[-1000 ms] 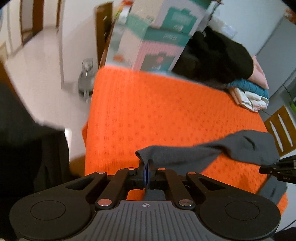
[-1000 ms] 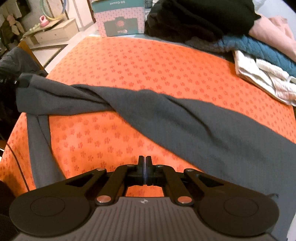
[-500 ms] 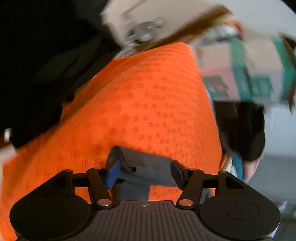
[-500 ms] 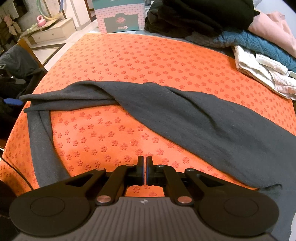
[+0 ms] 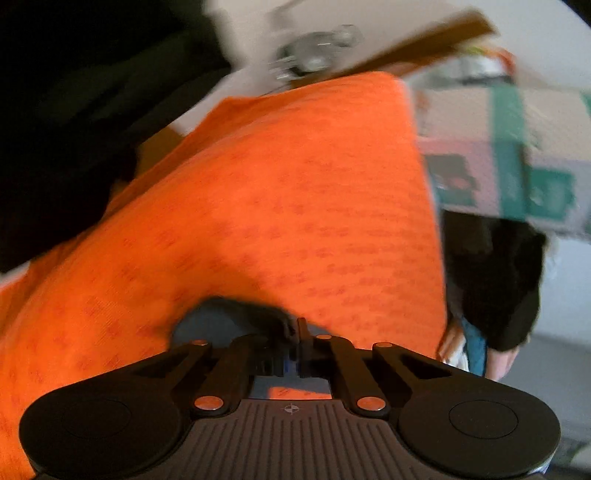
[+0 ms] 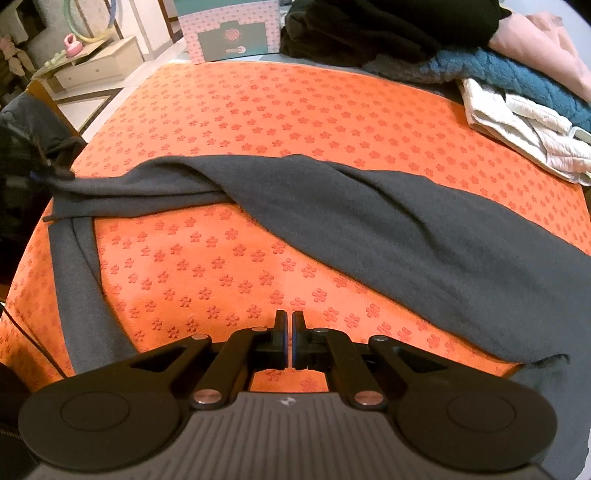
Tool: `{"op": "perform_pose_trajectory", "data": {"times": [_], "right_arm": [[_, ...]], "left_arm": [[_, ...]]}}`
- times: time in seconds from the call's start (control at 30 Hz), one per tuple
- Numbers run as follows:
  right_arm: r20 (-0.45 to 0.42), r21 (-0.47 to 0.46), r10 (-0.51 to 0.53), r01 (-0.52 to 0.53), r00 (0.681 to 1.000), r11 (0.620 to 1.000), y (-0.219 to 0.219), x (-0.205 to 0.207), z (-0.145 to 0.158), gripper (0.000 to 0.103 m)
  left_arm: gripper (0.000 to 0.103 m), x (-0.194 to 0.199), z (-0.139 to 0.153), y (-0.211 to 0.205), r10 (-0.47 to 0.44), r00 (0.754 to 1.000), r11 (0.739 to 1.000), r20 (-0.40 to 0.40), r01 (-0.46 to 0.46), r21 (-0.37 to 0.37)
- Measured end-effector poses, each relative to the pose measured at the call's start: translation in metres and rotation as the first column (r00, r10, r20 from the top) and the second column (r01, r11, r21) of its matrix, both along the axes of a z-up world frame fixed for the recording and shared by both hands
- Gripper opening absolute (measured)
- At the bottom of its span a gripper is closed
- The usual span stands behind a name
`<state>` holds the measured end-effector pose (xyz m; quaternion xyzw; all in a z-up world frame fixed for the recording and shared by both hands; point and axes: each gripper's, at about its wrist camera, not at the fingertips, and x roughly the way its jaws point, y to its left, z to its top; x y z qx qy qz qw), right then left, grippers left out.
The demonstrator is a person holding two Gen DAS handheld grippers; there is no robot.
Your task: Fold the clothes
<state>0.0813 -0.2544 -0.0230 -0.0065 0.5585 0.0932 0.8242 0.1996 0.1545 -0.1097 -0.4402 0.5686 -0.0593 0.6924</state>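
Both grippers closed over a grey garment spread on an orange cloth

The left gripper (image 5: 295, 326) has its jaws pinched together on a fold of the dark grey garment (image 6: 388, 218) at the cloth's left edge; that view is motion-blurred. The right gripper (image 6: 288, 325) has its jaws nearly touching with nothing between them, above bare orange flower-print tablecloth (image 6: 280, 110). The garment lies diagonally across the cloth, one strip trailing down the left side. Beyond it sit a pile of clothes (image 6: 498, 74) at far right and a pink and teal box (image 6: 229, 31)
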Motion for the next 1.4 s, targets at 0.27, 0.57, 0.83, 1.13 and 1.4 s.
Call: {"op": "perform_pose_trajectory", "data": {"times": [0.27, 0.57, 0.83, 1.13, 1.4], "right_arm": [[-0.005, -0.017, -0.019, 0.019, 1.0, 1.0, -0.004, 0.005, -0.003, 0.002], [-0.008, -0.039, -0.007, 0.007, 1.0, 0.999, 0.001, 0.014, -0.005, 0.003], [-0.009, -0.06, 0.06, -0.061, 0.998, 0.996, 0.016, 0.024, -0.008, 0.013], [0.032, -0.152, 0.194, -0.187, 0.98, 0.97, 0.045, 0.045, -0.01, 0.024], [0.073, -0.246, 0.348, -0.321, 0.935, 0.915, 0.085, 0.061, -0.016, 0.035]], "left_arm": [[0.005, 0.052, 0.073, -0.021, -0.353, 0.847, 0.934, 0.398, 0.292, 0.206], [0.007, 0.045, 0.016, -0.011, -0.596, 0.741, 0.795, 0.31, 0.492, 0.354], [0.045, 0.015, -0.001, 0.026, -0.483, 0.832, 0.861, 0.274, 0.394, 0.322], [0.044, 0.007, -0.001, 0.025, -0.453, 0.837, 0.878, 0.308, 0.358, 0.319], [0.019, 0.011, 0.005, 0.023, -0.423, 0.839, 0.89, 0.343, 0.314, 0.33]]}}
